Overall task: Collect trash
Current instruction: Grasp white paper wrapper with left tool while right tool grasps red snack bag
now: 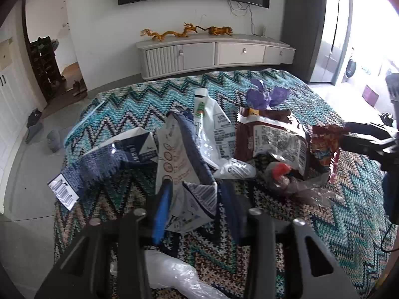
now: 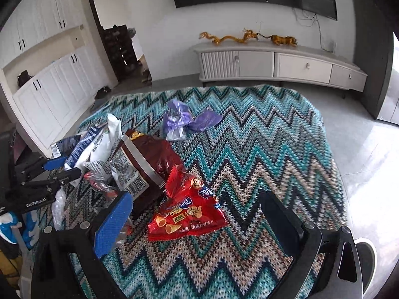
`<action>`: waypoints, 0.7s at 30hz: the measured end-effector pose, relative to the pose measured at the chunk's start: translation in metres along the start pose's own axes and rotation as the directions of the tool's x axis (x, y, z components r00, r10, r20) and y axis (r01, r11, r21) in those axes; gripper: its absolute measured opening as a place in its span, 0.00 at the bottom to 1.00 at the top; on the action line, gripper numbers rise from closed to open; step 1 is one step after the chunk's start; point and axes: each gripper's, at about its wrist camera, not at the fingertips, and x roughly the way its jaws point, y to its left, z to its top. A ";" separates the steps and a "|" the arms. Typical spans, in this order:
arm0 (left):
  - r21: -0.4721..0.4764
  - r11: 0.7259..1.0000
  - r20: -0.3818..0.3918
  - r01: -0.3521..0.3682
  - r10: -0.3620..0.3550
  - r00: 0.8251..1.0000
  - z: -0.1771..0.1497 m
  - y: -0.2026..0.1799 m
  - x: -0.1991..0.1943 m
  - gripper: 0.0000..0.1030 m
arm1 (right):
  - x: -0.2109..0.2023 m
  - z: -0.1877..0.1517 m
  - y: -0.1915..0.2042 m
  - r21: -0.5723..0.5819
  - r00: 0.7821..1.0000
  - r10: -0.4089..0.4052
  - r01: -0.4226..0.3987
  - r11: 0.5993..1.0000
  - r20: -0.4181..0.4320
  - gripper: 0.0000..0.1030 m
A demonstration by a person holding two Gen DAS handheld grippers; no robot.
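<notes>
Trash lies on a zigzag knit cloth point(image 2: 261, 149). My left gripper point(image 1: 193, 194) has its jaws closed around the lower end of a white and blue paper package point(image 1: 179, 154). A brown snack bag point(image 1: 274, 137), a white wrapper point(image 1: 212, 127), a purple wrapper point(image 1: 264, 97) and a blue carton point(image 1: 112, 157) lie around it. My right gripper point(image 2: 197, 214) is open, its fingers either side of a red snack bag point(image 2: 189, 214) lying on the cloth. The brown bag point(image 2: 149, 159) and purple wrapper point(image 2: 184, 119) lie beyond it.
A clear plastic bag point(image 1: 172, 271) lies under the left gripper. Crumpled clear plastic with a red piece point(image 1: 281, 177) sits by the brown bag. A grey TV cabinet point(image 2: 274, 62) stands behind the table. White cupboards point(image 2: 49, 87) are on the left.
</notes>
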 end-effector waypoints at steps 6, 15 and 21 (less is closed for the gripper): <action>-0.003 1.000 0.016 0.006 -0.006 1.000 -0.001 -0.004 -0.005 0.28 | 0.021 -0.005 -0.007 0.025 0.998 0.028 -0.027 0.999 -0.062 0.50; -0.061 0.997 0.098 0.050 -0.044 0.994 0.004 -0.005 -0.044 0.21 | -0.011 -0.015 -0.015 0.055 0.998 0.063 -0.062 0.997 -0.023 0.11; -0.092 0.993 0.144 0.076 -0.062 0.988 0.004 -0.007 -0.073 0.21 | -0.053 -0.024 -0.011 0.053 0.997 0.068 -0.069 0.996 0.035 0.10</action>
